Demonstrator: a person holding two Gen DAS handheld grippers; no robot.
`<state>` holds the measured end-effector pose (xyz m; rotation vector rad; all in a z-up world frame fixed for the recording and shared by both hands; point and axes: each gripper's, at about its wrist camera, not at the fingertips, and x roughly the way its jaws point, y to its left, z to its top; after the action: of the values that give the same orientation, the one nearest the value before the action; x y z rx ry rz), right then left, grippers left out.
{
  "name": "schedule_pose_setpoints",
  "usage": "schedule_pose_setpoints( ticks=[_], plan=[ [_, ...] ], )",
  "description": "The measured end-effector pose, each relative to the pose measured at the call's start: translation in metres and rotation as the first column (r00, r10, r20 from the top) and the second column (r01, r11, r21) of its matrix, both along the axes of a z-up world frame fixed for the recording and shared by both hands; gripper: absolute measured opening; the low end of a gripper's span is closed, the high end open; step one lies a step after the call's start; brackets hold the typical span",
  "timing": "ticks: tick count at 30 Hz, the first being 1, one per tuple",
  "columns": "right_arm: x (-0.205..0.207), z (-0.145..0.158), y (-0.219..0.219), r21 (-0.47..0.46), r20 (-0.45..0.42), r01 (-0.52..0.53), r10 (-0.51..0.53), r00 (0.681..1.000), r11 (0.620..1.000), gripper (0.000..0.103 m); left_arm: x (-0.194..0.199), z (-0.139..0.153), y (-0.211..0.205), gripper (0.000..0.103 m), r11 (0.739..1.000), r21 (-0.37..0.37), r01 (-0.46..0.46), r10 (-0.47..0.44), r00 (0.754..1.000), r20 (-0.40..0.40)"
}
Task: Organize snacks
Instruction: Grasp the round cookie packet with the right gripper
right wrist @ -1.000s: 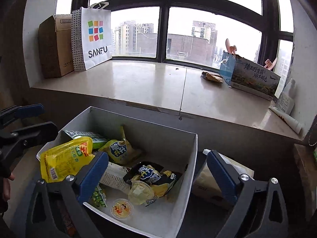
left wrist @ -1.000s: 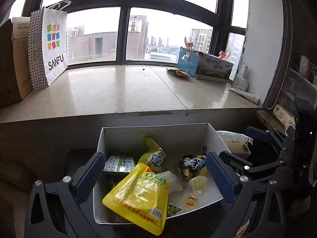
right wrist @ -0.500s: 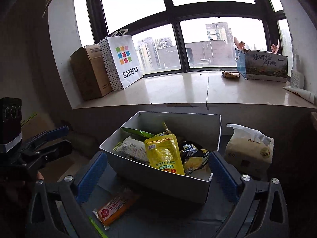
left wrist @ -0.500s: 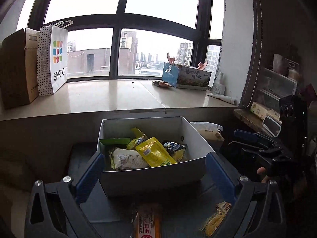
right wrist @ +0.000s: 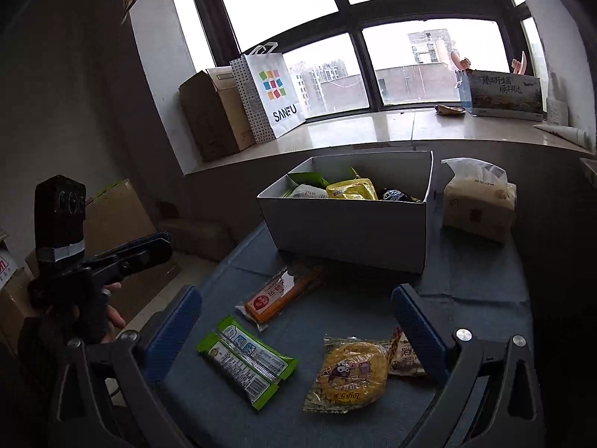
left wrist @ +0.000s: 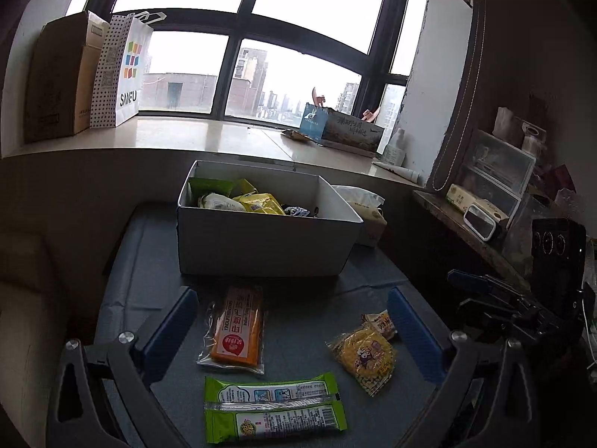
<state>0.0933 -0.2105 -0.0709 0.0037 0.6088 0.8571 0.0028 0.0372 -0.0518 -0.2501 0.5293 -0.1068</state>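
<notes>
In the left wrist view our left gripper [left wrist: 293,326] is spread wide and empty, its blue fingers [left wrist: 169,326] low in the frame on both sides of the loose snacks. Between them, at lower centre, the orange packet [left wrist: 235,330] lies flat on the dark blue table [left wrist: 149,231]. Below it, near the bottom edge, lies the green packet [left wrist: 274,407]. To the lower right is the yellow corn snack [left wrist: 363,356], and the small brown packet [left wrist: 380,323] touches its upper side. The white box [left wrist: 261,240] stands at the centre of the frame, just above the orange packet, and it holds several snack bags. A tissue pack [left wrist: 367,209] stands just beside its right wall.

In the right wrist view our right gripper [right wrist: 296,330] is also spread wide and holds nothing. The yellow corn snack [right wrist: 350,371] lies at lower centre between its fingers. On the window sill [right wrist: 354,130] in the upper left stand a white shopping bag [right wrist: 270,93] and a cardboard box [right wrist: 214,112], side by side.
</notes>
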Motion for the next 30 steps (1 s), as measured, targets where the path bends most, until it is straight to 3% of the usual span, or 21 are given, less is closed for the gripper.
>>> schedule_pose_setpoints(
  ticks=[4,11,18,25,30],
  plan=[
    [-0.016,-0.019,-0.004,-0.119,0.009,0.048,-0.047,0.999,0.992,0.103,-0.007,-0.012,-0.004,0.103,1.000,0.017,0.006,-0.005,0.999,-0.040],
    [-0.009,-0.043,-0.023,-0.173,-0.058,0.123,-0.134,0.989,0.977,0.103,-0.008,-0.009,-0.005,0.103,1.000,0.019,-0.006,0.007,0.999,-0.048],
    [0.001,-0.056,-0.021,-0.247,-0.068,0.161,-0.183,0.981,0.955,0.103,-0.008,-0.008,-0.005,0.103,1.000,0.026,-0.004,0.005,0.999,-0.054],
    [0.016,-0.087,0.001,-0.397,-0.076,0.109,-0.151,0.986,0.911,0.103,-0.007,-0.011,-0.005,0.103,1.000,0.018,0.002,-0.001,0.998,-0.068],
    [0.032,-0.104,0.031,-0.411,-0.169,0.022,-0.100,0.980,0.911,0.103,-0.005,-0.016,-0.006,0.103,1.000,0.015,0.005,-0.004,0.996,-0.087]
  ],
)
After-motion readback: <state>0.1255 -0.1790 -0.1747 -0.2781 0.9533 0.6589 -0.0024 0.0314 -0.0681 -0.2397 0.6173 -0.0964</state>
